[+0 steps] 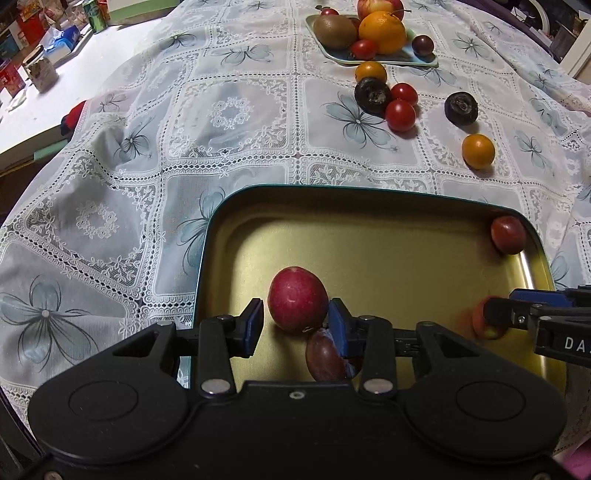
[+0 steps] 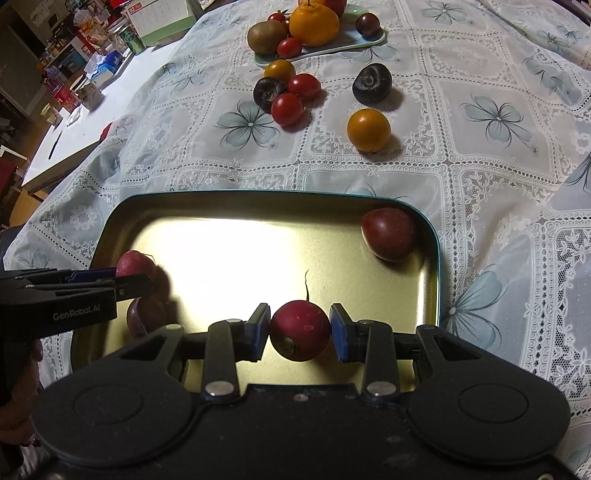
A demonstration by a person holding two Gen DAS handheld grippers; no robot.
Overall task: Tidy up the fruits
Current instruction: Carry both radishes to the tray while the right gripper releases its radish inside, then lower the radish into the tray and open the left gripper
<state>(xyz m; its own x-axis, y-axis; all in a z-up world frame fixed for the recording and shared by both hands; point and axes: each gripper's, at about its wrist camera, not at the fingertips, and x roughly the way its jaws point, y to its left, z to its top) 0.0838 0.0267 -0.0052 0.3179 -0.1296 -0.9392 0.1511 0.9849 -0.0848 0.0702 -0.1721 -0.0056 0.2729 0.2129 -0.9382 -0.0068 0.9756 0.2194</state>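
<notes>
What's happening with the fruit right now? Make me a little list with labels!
Tray: gold tray on lace tablecloth
Left gripper: open around big red fruit, with a gap at one pad
Right gripper: shut on tailed red fruit
Tray's far corner: dark red fruit
Nearest loose fruit: yellow fruit
Far plate: kiwi, orange, small fruits

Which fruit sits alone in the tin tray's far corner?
Find the gold metal tray on the lace tablecloth. In its far right corner lies a dark red round plum, against the rim. Unlike the other red fruits, it is clear of both fingers.
</notes>
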